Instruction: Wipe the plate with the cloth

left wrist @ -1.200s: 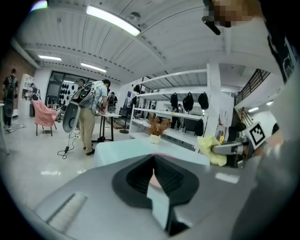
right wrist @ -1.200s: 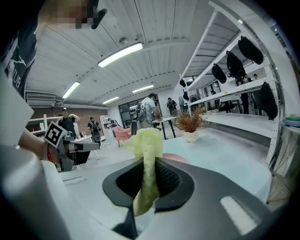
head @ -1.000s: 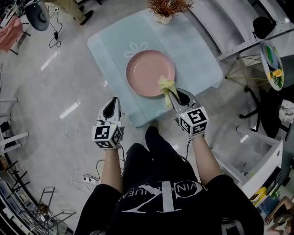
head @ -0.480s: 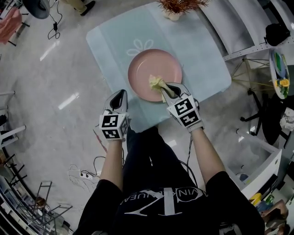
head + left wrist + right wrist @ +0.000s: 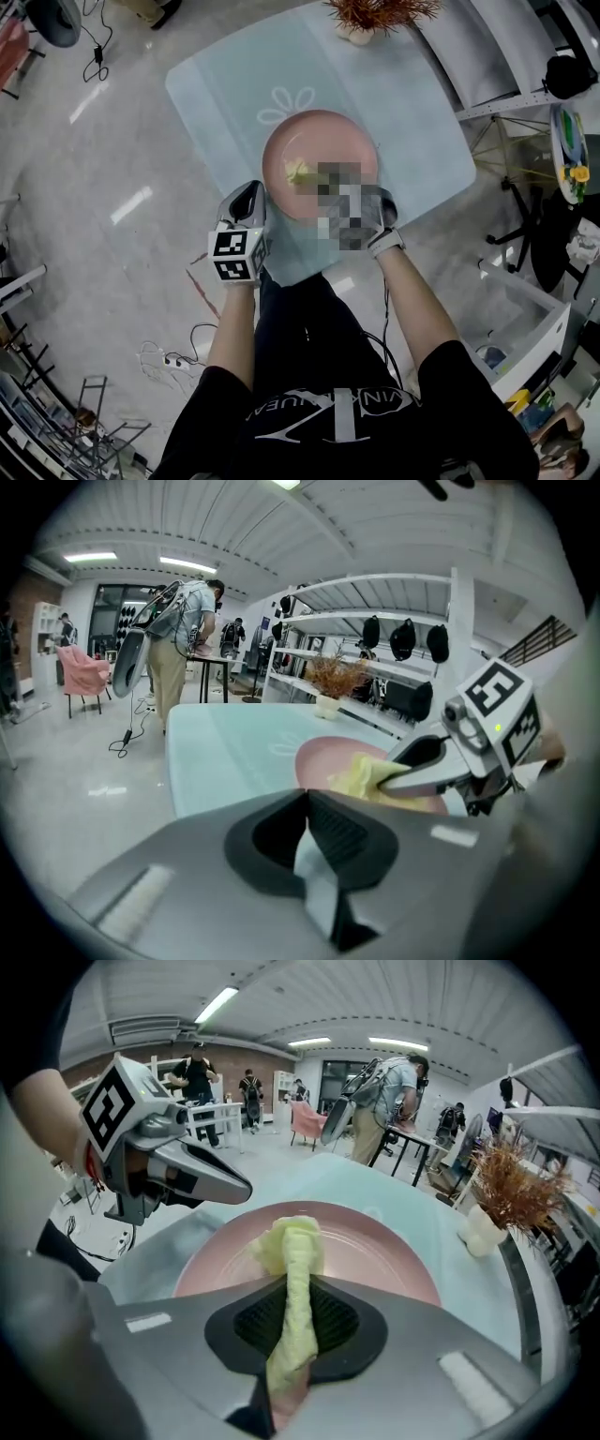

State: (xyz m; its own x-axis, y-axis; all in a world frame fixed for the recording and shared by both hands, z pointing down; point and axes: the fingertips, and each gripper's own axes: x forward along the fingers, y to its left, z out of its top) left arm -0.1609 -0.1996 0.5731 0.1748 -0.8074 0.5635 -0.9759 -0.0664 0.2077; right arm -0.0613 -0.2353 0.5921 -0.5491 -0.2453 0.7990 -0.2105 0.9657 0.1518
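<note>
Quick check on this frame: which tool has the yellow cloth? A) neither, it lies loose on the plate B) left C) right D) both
C: in the right gripper view the right tool has its jaws pinched on the yellow cloth, whose free end rests on the pink plate; the left tool is shut on nothing.

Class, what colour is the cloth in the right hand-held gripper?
The cloth is pale yellow; the right gripper view shows it best.
</note>
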